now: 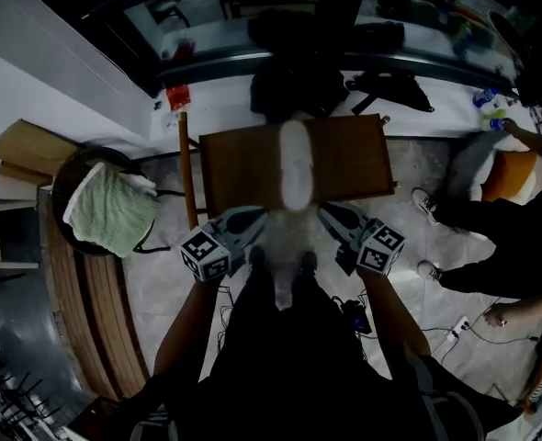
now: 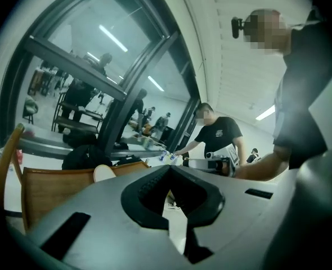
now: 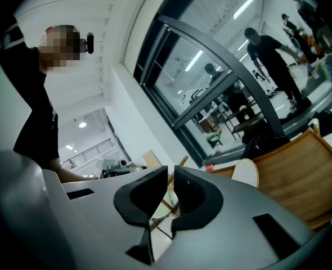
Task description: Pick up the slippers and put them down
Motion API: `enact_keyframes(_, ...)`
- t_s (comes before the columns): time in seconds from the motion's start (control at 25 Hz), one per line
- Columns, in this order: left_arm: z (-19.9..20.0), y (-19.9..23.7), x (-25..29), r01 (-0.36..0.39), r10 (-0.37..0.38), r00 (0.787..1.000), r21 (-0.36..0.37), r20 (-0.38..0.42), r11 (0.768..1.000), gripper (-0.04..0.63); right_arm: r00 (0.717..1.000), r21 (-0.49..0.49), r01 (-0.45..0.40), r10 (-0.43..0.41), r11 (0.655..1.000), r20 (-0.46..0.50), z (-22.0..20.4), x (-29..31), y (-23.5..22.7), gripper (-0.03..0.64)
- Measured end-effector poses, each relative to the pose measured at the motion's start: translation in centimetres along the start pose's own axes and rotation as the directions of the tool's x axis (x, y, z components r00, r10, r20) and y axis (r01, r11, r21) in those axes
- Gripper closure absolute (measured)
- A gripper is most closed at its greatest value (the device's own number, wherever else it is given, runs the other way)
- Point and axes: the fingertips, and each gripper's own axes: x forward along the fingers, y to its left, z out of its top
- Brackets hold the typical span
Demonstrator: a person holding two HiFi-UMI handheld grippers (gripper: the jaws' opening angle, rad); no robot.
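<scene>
Slipper-wise, only one pale slipper shows plainly. It lies lengthwise along the middle of a wooden chair seat, toe end toward the far edge. The dim head view may hide a second one beneath it.

Largest in the scene is the dark-framed window wall behind the chair, with a white ledge at its foot. A black bag leans there, just past the seat's far edge. A bystander in black stands well to the right on the speckled floor. To the left of the chair is a round dark basket holding a green towel.

Both hand-held grippers hover at the near edge of the seat, one on each side of the slipper's near end and apart from it. The left gripper has its dark pads met at the tips and nothing between them. The right gripper likewise has its jaws brought together — empty. From each gripper view the slipper's rounded end peeks over the seat edge.
</scene>
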Motion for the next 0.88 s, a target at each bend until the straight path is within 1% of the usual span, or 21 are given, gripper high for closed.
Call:
enact_keyframes(0.08,-1.3,0.8,0.4,0.006,-0.006,1.000,-0.021,-0.011,1.000,0.584,1.000,0.069,0.016,-0.015,0.998,-0.006,-1.7,0.1,-1.2,0.583)
enact_keyframes(0.2,-3.3,1.7,1.3,0.021,-0.022,0.999,-0.046,-0.029,0.999,0.584,0.999,0.178,0.038,-0.036,0.983,-0.011,-4.5,0.2,-3.2,0.581)
enact_keyframes(0.44,-6.8,2.8,3.1,0.039,-0.045,0.997,-0.095,-0.057,0.995,0.584,0.996,0.311,0.085,-0.071,0.946,-0.057,-10.3,0.6,-5.7,0.581)
enact_keyframes(0.6,-9.8,3.4,3.6,0.043,-0.053,0.995,-0.111,-0.087,0.993,0.584,0.994,0.422,0.105,-0.092,0.900,-0.052,-14.4,0.9,-6.9,0.581)
enact_keyframes(0.76,-11.8,4.1,4.1,0.049,-0.059,0.994,-0.119,-0.089,0.992,0.584,0.993,0.528,0.112,-0.107,0.842,-0.040,-16.7,1.9,-8.4,0.581)
enact_keyframes(0.8,-12.2,4.2,4.3,0.053,-0.065,0.994,-0.130,-0.088,0.990,0.584,0.993,0.549,0.113,-0.114,0.828,-0.034,-17.2,2.1,-8.7,0.581)
enact_keyframes(0.88,-12.8,4.2,4.7,0.063,-0.075,0.995,-0.165,-0.071,0.984,0.584,0.993,0.569,0.115,-0.117,0.814,-0.032,-18.2,2.6,-9.3,0.581)
